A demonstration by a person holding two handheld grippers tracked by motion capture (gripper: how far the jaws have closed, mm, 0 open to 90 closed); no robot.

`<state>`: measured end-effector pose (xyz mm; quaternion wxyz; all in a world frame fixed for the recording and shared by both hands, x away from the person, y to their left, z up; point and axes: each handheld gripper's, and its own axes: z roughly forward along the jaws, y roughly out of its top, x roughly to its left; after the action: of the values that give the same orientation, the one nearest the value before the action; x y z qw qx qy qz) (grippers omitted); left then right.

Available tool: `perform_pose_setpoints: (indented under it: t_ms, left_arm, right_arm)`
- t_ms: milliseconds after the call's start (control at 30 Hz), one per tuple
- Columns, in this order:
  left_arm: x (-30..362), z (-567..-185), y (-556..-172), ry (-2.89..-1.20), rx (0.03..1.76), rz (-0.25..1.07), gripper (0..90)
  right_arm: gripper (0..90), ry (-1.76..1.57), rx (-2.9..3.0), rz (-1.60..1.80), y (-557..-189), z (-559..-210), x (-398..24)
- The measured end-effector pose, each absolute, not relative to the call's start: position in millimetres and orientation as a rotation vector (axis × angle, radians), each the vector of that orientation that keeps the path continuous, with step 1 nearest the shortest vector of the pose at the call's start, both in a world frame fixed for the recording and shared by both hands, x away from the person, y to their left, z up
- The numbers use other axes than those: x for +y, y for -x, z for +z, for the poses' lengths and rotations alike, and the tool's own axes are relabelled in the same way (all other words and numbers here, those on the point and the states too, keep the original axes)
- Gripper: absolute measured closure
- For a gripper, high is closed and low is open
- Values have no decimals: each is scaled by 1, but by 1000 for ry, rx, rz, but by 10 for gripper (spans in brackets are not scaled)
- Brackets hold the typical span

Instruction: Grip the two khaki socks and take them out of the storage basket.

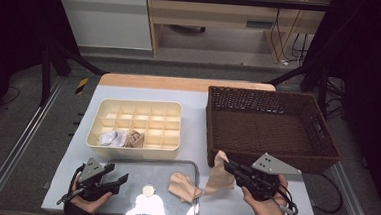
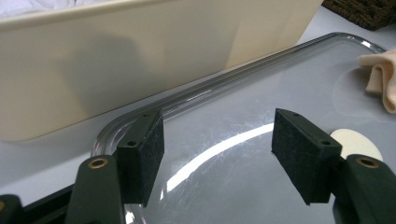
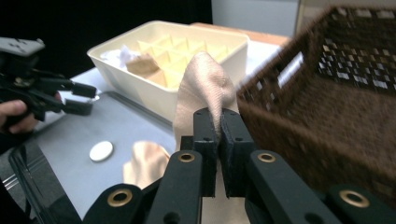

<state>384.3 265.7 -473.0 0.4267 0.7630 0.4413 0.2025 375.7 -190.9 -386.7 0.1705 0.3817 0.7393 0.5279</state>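
Right hand-held gripper [image 3: 218,122] is pinched tight on a beige sock [image 3: 201,88] by the worktop's front edge; left hand-held gripper [image 2: 217,140] sits wide open, empty, over the tray [image 2: 261,60].

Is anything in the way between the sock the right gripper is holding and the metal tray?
Nothing visible blocks it. The right gripper is shut on a beige sock hanging just right of the tray. Another beige sock already lies at the tray's right end, while its middle is bare but for a small white disc.
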Motion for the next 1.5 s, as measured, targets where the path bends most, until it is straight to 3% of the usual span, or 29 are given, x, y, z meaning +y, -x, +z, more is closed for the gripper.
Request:
perform_pose_setpoints:
  t_ms: [333,767,933,1133,1500]
  left_arm:
    - [265,-473,-384,-1901,1103,504,342]
    - [261,-472,-385,-1916,1081,502,344]
    - [259,-472,-386,-1917,1077,498,344]
    - [256,-470,-387,-1905,1074,495,344]
    - [243,-463,-386,-1877,1059,476,347]
  right_arm:
    - [865,-1248,2129,1365,-380,-436,-209]
    - [860,-1309,2215,1119,-404,-475,-201]
    - [824,-1310,2221,1063,-408,-480,-200]
    - [714,-1288,2166,1089,-407,-476,-203]
    - [694,-1106,2148,1221,-400,-448,-179]
